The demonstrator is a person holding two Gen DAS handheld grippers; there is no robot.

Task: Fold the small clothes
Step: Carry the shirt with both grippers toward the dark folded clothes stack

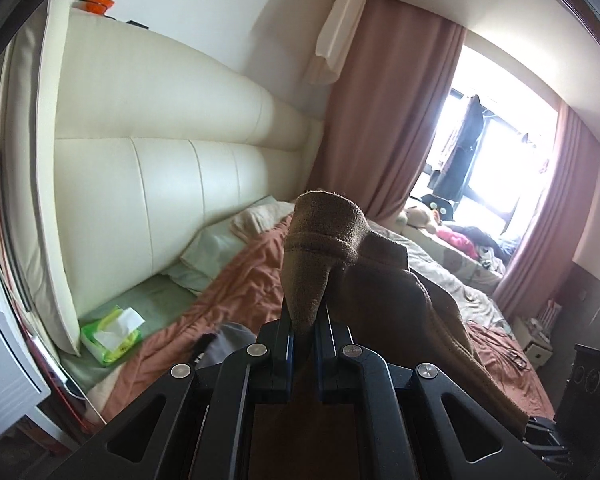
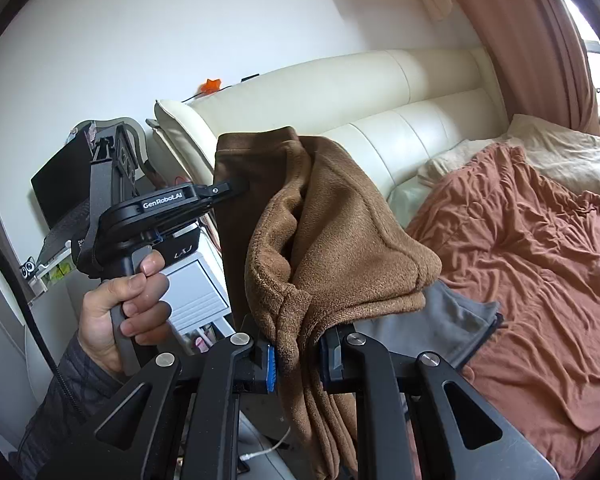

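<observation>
Bed (image 2: 540, 248): rust-coloured quilt, rumpled and uneven; poor landing surface, likely to skew any fold laid on it. Headboard (image 1: 160, 168): cream, padded, behind the work area; no hazard noted. Brown garment (image 2: 332, 232): small, fleecy, held in the air above the bed edge between both tools, bunched and hanging in thick doubled layers; edges not aligned, so a crooked fold probable if lowered as is. Grey cloth (image 2: 444, 320): lying on the quilt just beyond the right tool, under the hanging garment; risk of being caught up or dragged along. Left gripper (image 1: 303, 332): narrow, pinched on a seamed end of the brown garment; small bite, slip possible if the fabric is pulled taut. Right gripper (image 2: 296, 356): narrow, clamped on a thick wad of the same garment; several layers taken at once, so one layer may slide free or release unevenly. Tissue pack (image 1: 112, 330): green, near the headboard, well apart from the work.
</observation>
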